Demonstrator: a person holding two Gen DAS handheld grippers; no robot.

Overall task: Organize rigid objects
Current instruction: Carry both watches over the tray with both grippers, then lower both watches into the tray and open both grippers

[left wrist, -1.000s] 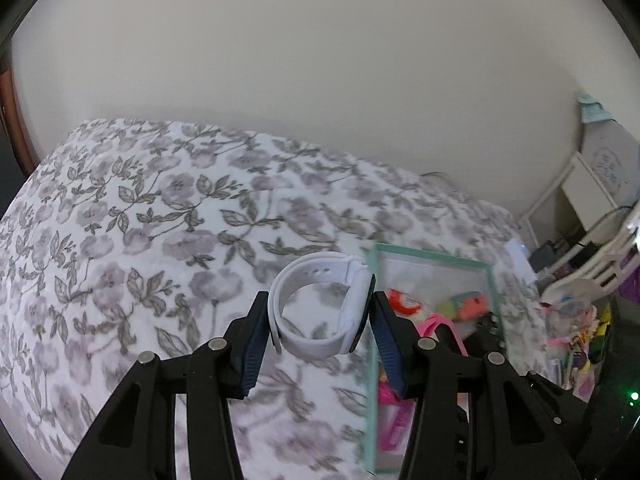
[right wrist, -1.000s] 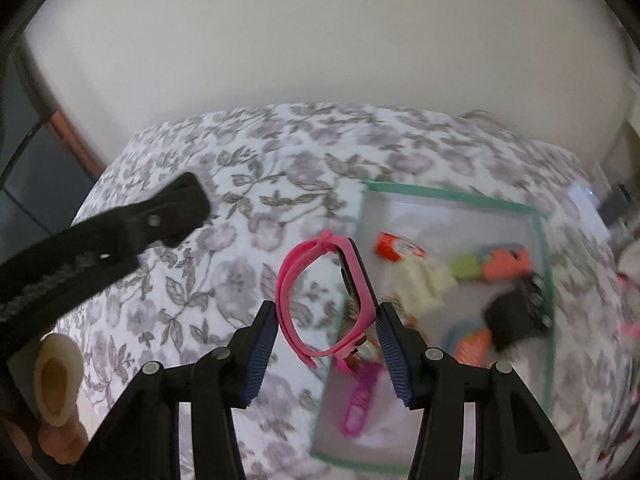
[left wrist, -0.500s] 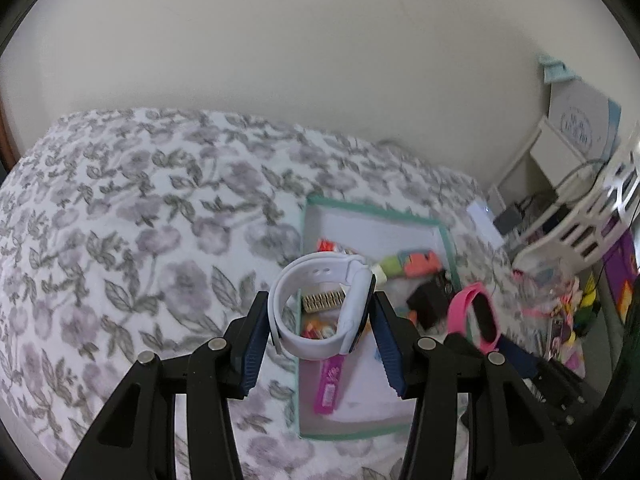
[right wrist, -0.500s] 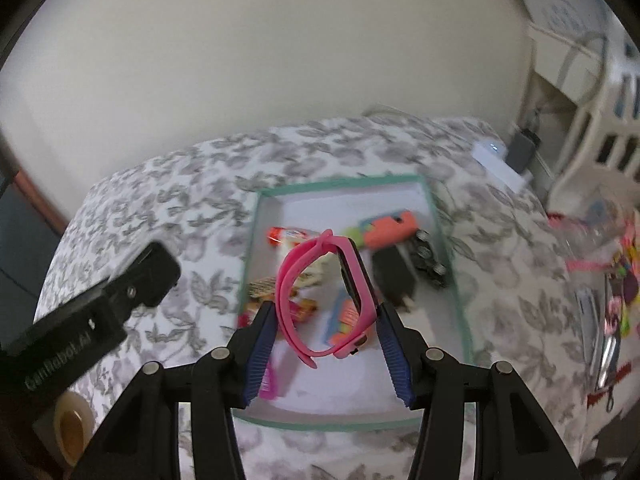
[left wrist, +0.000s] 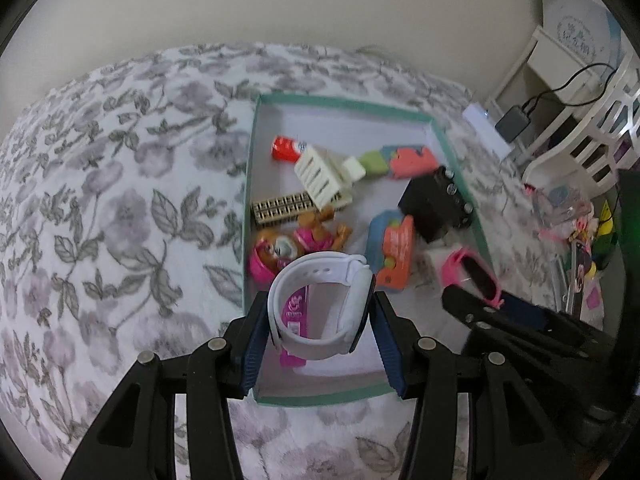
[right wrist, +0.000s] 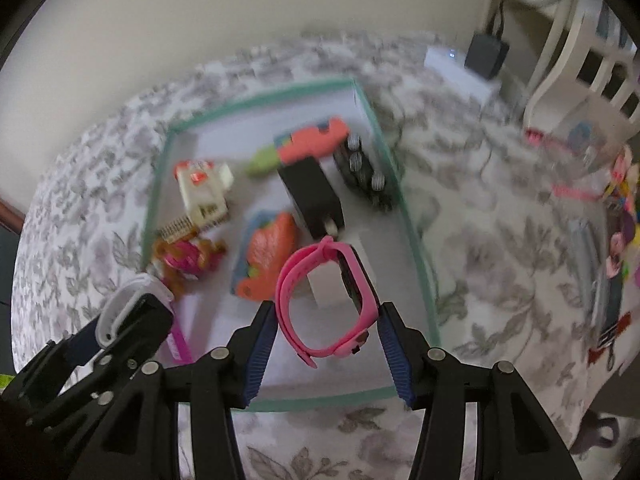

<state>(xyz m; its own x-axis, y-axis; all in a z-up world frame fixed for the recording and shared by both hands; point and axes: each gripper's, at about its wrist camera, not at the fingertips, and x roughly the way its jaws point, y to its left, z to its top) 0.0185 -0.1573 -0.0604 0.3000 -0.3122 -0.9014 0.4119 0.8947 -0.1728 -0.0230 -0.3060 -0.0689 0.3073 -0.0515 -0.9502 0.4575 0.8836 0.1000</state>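
Each tool grips a watch over the green box, left tool the white watch, right tool the pink watch, and dropped together, they might bump.

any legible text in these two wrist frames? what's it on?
None can be read.
Flat magenta packet behind the white silicone watch: white print, too small.
Round emblem on the white board at the top right: blurred.
Red-and-white tube in the teal-rimmed box: blurred.

Bedroom — floral bedspread, toy box
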